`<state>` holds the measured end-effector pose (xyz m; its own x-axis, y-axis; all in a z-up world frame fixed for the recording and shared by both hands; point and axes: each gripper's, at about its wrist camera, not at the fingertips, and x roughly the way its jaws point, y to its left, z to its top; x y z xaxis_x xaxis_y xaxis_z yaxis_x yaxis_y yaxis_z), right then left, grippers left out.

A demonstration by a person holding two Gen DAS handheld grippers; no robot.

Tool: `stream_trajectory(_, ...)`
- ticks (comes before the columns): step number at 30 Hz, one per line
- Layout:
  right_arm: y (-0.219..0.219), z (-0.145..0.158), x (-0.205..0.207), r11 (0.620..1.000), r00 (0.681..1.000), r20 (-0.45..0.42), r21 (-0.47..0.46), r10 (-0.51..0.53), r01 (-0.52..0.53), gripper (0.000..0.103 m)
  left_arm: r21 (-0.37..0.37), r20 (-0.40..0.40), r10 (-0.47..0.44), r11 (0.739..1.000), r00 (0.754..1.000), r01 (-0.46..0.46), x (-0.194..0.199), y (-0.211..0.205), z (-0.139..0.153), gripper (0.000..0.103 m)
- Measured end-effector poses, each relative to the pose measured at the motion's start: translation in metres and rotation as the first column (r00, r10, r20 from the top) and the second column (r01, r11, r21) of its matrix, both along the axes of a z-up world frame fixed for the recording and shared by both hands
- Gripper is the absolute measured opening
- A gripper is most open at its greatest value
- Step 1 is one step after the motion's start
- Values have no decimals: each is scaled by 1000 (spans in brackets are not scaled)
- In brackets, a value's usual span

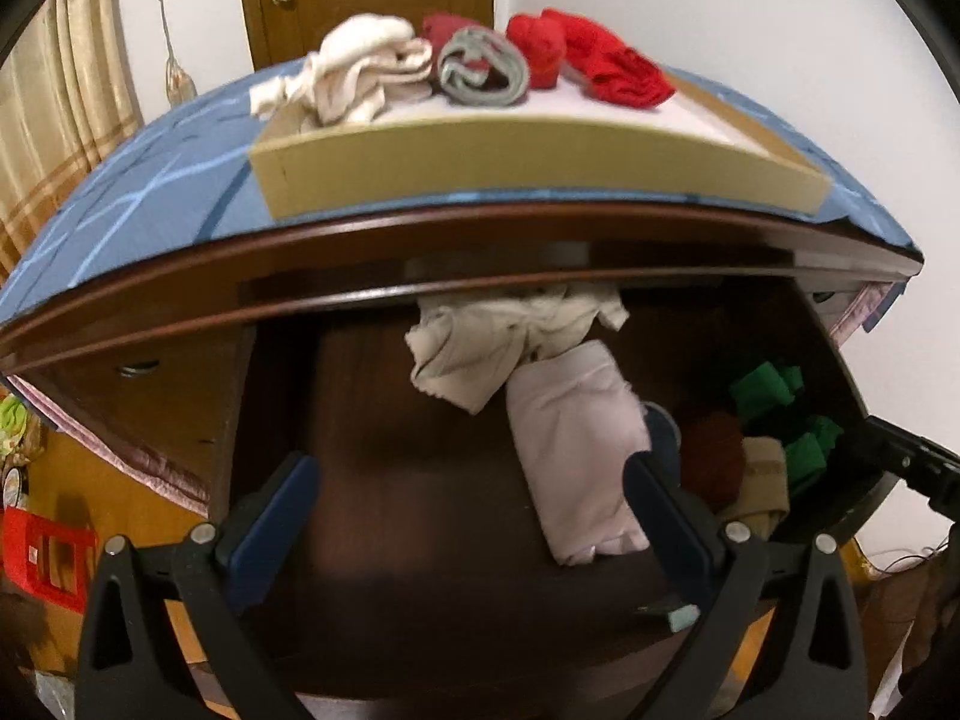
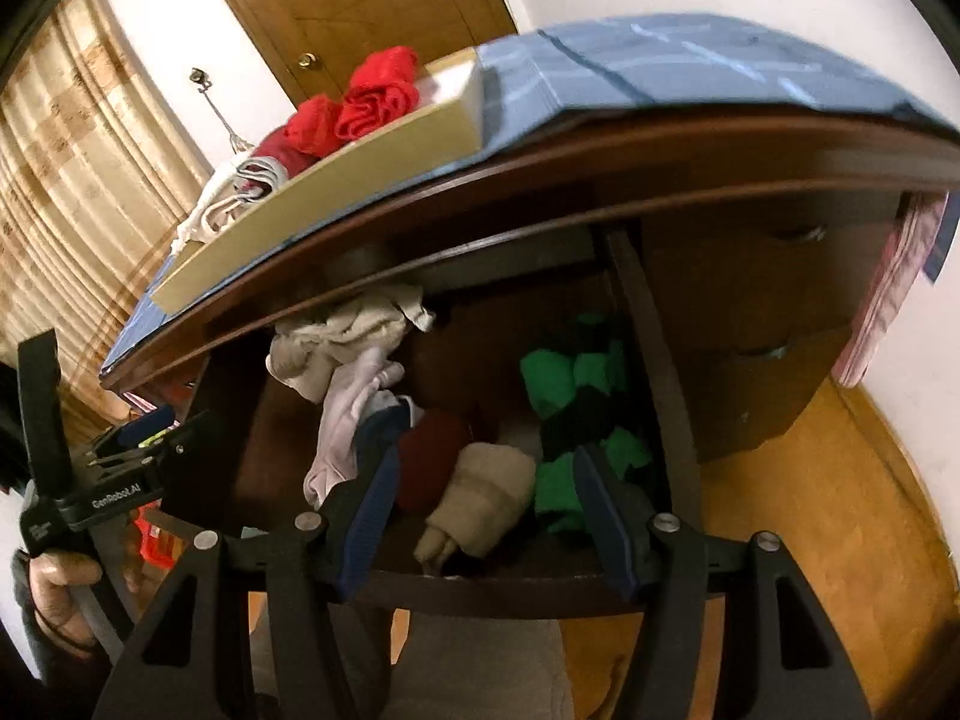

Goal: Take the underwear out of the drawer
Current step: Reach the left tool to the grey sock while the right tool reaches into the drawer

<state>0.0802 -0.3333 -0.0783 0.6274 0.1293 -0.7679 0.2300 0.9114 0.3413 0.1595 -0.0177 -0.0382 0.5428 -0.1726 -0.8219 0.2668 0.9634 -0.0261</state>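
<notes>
Both tongs [image 1: 474, 492] [image 2: 480, 498] agape (drawer [image 2: 510, 588] open).

Both views w/ heavy fisheye bending & black vignette corners, warm indoor light bright on upper walls, drawer [image 1: 420, 480] interior dim & shadowed at centre, slight motion blur esp. upper right of right-wrist view.

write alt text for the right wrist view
The open right gripper hovers over an open wooden drawer holding rolled beige, green and white underwear. A tray of red and white pieces sits on the dresser top.
</notes>
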Motion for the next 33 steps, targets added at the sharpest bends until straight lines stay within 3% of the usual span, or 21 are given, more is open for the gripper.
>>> stream_trajectory(12,26,-25,58,965,993,-65,247,103,-84,63,-6,-77,-5,1000,997,4,11,-2,-16,102)
stream_trajectory(19,37,-54,83,975,965,-237,212,115,-64,63,11,-77,-34,999,996,35,12,-3,-19,102)
stream_trajectory(23,50,-61,96,978,944,-289,180,156,-106,63,14,-91,-19,1000,996,20,15,2,-23,102)
stream_trajectory(26,60,-75,106,964,913,-345,223,219,-147,63,12,-93,-7,1000,996,8,17,7,-24,102)
stream_trajectory(29,63,-88,111,961,901,-374,244,219,-132,63,2,-98,-7,1000,995,7,17,10,-23,102)
stream_trajectory(30,65,-88,112,962,902,-373,237,217,-133,62,2,-97,-9,1000,995,9,18,11,-23,102)
stream_trajectory(33,69,-88,111,967,902,-370,204,222,-154,44,7,-100,-4,1000,995,5,20,12,-24,102)
